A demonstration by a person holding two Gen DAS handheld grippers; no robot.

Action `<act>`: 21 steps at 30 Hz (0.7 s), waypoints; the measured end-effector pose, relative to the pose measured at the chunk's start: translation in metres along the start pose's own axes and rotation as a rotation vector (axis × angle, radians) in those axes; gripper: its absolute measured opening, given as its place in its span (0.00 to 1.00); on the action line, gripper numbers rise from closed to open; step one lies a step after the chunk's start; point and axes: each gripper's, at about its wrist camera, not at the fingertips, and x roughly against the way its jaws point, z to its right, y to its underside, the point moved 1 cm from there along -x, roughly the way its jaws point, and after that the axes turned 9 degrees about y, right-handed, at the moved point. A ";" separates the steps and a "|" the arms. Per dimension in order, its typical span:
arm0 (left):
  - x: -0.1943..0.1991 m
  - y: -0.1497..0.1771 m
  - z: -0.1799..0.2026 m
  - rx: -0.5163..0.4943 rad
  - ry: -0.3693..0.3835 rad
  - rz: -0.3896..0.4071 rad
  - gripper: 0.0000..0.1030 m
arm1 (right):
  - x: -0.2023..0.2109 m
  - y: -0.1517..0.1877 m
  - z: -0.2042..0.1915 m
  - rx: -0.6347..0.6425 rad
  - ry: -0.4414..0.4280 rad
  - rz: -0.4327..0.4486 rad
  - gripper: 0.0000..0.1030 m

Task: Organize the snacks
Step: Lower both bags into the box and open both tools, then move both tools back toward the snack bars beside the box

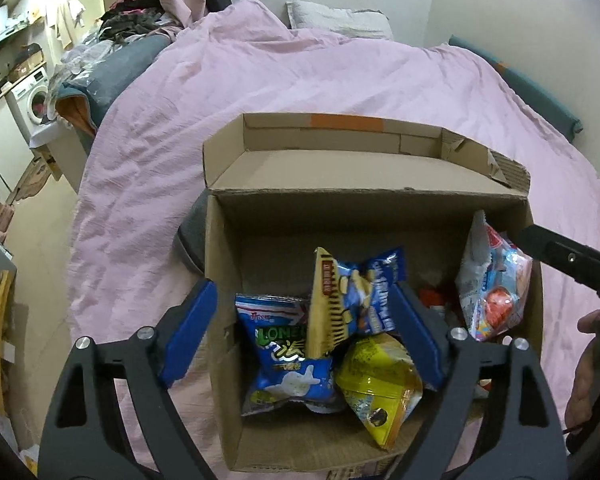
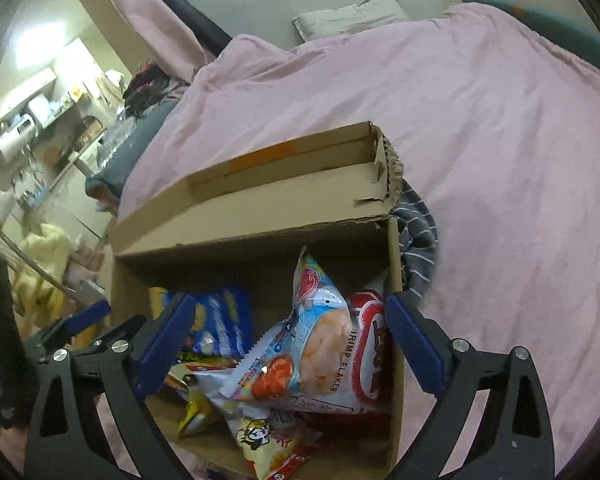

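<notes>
An open cardboard box (image 1: pixel 364 208) sits on a pink bed and holds several snack bags. In the left wrist view I see a blue Lonely God bag (image 1: pixel 284 356), a blue-and-yellow chip bag (image 1: pixel 352 296), a yellow bag (image 1: pixel 380 392) and a white shrimp-chip bag (image 1: pixel 496 292). My left gripper (image 1: pixel 304 332) is open, its fingers straddling the box's left wall and the bags. In the right wrist view the box (image 2: pixel 394 320) holds the shrimp-chip bag (image 2: pixel 300 352), a red-and-white Shrimp Flakes bag (image 2: pixel 370 356) and a blue bag (image 2: pixel 220 324). My right gripper (image 2: pixel 288 340) is open above them.
The pink duvet (image 1: pixel 300 80) covers the bed all around the box. A grey striped cloth (image 2: pixel 420 248) lies under the box's right side. A pillow (image 1: pixel 340 20) is at the head. A washing machine (image 1: pixel 36 100) and clutter stand at far left.
</notes>
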 end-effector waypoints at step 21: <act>0.001 0.000 0.002 -0.001 -0.007 0.003 0.83 | -0.043 0.019 0.005 -0.078 -0.132 -0.259 0.96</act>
